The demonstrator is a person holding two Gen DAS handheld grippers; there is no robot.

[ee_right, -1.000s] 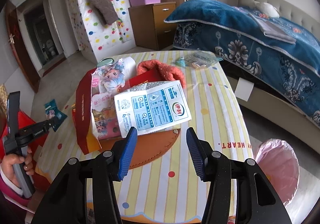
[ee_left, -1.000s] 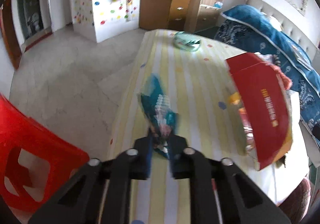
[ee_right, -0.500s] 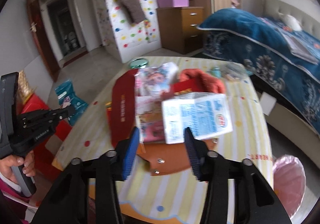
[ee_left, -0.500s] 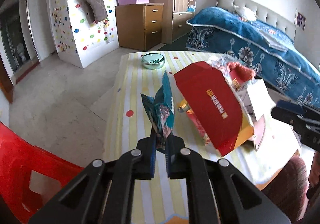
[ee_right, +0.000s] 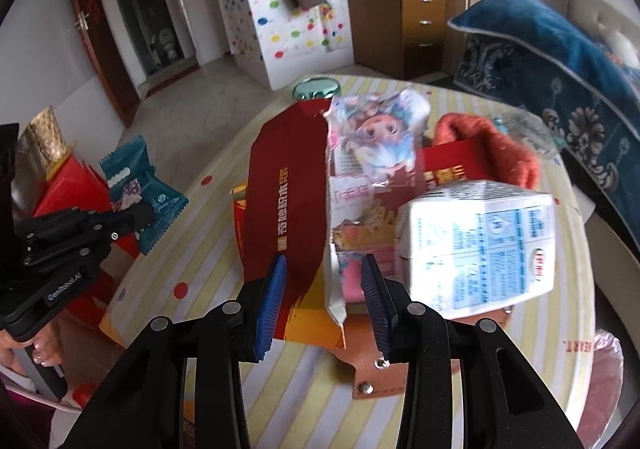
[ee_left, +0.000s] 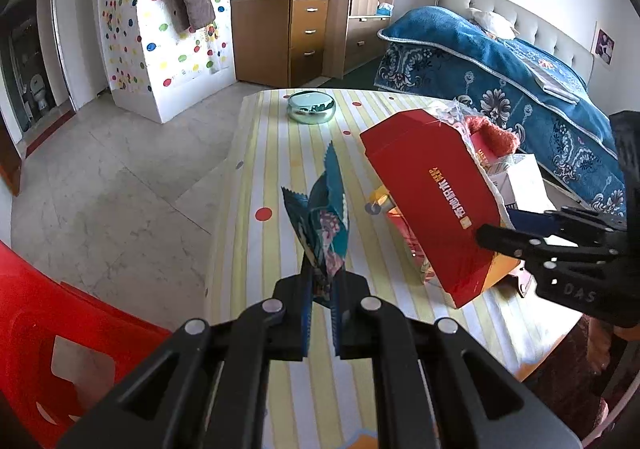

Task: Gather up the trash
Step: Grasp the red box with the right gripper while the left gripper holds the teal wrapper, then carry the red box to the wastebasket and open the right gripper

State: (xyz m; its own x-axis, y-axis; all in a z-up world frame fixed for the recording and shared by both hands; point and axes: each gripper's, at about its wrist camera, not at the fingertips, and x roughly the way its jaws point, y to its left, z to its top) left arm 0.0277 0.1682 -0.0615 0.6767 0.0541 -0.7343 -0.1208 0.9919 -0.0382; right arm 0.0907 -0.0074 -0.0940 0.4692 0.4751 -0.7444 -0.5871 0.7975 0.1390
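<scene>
My left gripper (ee_left: 320, 313) is shut on a teal snack wrapper (ee_left: 322, 225) and holds it above the left edge of the striped table (ee_left: 272, 153); the wrapper also shows in the right wrist view (ee_right: 140, 189). My right gripper (ee_right: 324, 301) is open, its jaws on either side of the near edge of a red paper bag (ee_right: 284, 209) stuffed with trash: a cartoon-printed wrapper (ee_right: 372, 137) and a white milk carton (ee_right: 480, 241). The bag also shows in the left wrist view (ee_left: 432, 185), with the right gripper (ee_left: 516, 233) at its near end.
A green glass bowl (ee_left: 312, 107) stands at the table's far end. An orange knitted cloth (ee_right: 488, 141) and a brown leather mat (ee_right: 400, 361) lie by the bag. A red plastic stool (ee_left: 52, 337) stands left of the table. A pink-lined bin (ee_right: 608, 373) stands at right.
My right gripper has moved forward and left onto the red bag's near edge. My left gripper has kept the wrapper and swung further towards the bag.
</scene>
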